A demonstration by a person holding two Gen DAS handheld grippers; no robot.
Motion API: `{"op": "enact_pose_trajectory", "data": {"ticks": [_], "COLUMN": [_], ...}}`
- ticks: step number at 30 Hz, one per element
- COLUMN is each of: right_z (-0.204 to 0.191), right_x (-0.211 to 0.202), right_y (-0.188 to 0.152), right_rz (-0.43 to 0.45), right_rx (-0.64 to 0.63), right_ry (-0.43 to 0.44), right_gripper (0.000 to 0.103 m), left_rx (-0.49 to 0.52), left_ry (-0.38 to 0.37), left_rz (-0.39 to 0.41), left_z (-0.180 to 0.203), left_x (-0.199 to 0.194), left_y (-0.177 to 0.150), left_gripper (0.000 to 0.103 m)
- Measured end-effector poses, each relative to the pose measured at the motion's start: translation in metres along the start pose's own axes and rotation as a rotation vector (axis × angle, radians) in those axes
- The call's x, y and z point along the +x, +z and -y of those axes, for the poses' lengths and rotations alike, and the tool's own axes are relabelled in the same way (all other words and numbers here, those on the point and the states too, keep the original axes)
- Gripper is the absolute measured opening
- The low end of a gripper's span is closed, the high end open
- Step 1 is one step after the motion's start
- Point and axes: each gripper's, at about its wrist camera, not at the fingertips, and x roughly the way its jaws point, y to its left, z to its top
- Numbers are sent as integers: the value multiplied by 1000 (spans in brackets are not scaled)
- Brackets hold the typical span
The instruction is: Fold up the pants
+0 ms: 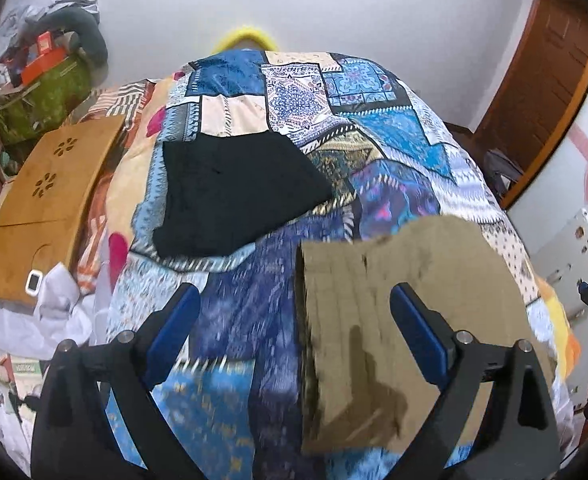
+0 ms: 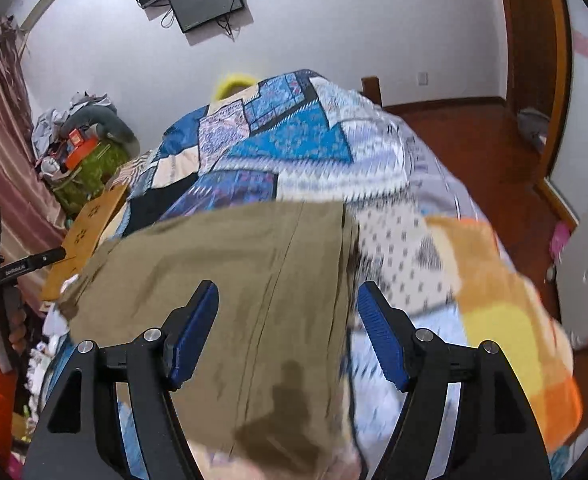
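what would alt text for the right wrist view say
Khaki pants lie folded on a patchwork quilt, seen past the open right hand-held gripper, which grips nothing. At far left a hand in an orange sleeve holds the left hand-held gripper; a wall-mounted screen hangs behind the bed.

left hand-held gripper (image 1: pixel 294 312): wide apart | right hand-held gripper (image 2: pixel 287 308): parted, empty

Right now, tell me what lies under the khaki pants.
The khaki pants lie folded on the patchwork quilt, which shows all around them. Whatever is directly beneath the fabric is covered.
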Motion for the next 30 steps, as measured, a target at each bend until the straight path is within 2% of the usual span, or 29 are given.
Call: {"op": "enact_pose_trajectory", "data": {"ticks": [4, 7, 10, 16, 21, 23, 25, 30], "right_z": [9, 18, 23, 31, 45, 50, 50, 35], "right_x": [33, 73, 104, 188, 250, 265, 268, 268], "right_y": [25, 42, 55, 76, 81, 80, 82, 75], "right_rz": [-25, -99, -131, -250, -358, -380, -380, -357], "right_rx": [-12, 11, 26, -11, 31, 53, 54, -44], "right_ry": [-5, 44, 60, 3, -26, -1, -2, -106], "right_gripper": [69, 69, 69, 69, 68, 68, 68, 67], "left_rx": [4, 13, 11, 24, 44, 57, 51, -31], "left_ry": [9, 14, -10, -50, -61, -22, 9, 38], "left_rz": [-32, -57, -104, -187, -190, -160, -141, -122], "left_z": [0, 1, 1, 2, 2, 2, 0, -11], "left_x": [28, 51, 75, 111, 120, 120, 121, 122], "left_y": [19, 27, 29, 29, 23, 20, 17, 11], "left_gripper": [97, 97, 97, 97, 98, 99, 101, 102]}}
